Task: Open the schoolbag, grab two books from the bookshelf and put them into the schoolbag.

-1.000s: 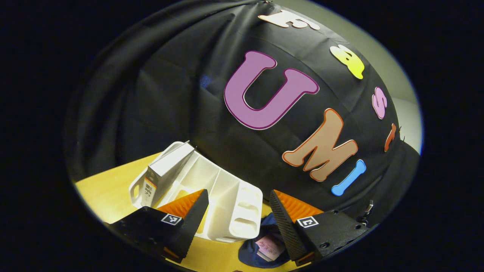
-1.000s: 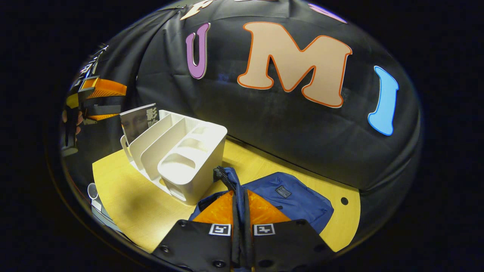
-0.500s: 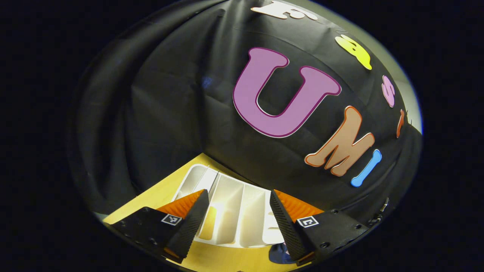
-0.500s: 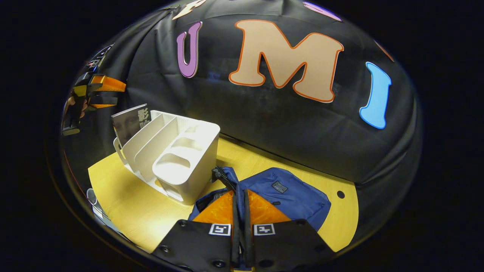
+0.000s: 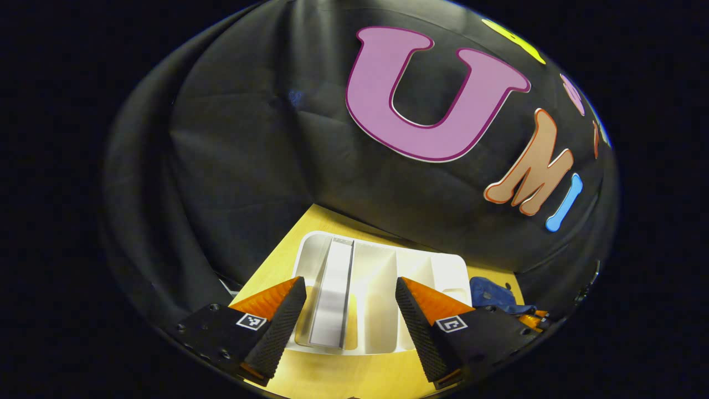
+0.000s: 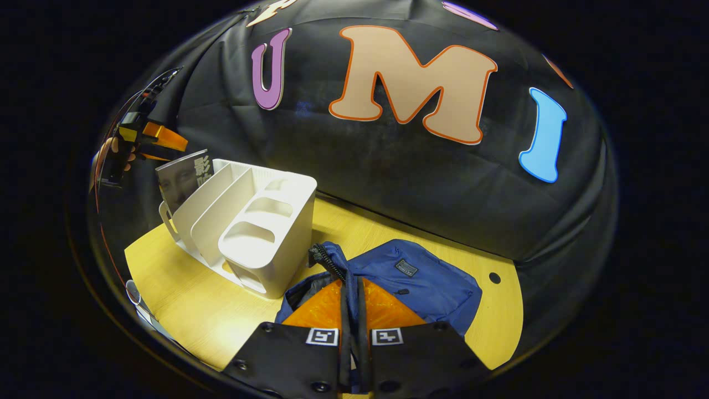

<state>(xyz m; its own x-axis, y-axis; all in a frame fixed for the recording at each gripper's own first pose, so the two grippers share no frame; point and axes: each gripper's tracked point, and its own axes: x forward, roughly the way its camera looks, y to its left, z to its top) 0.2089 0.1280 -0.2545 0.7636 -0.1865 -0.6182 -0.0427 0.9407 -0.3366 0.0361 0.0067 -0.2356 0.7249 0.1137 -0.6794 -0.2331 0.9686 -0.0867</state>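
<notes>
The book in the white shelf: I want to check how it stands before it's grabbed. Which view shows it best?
The right gripper view: the book stands upright in the bookshelf's end slot, cover visible. The left gripper view shows just its top edge from above, between the open left tool's fingers.

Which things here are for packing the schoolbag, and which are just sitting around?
For the job:
- blue schoolbag, its edge pinched in the right hand-held gripper
- white bookshelf
- book standing in it
- left hand-held gripper, open above the book

Just there:
- wooden table
</notes>
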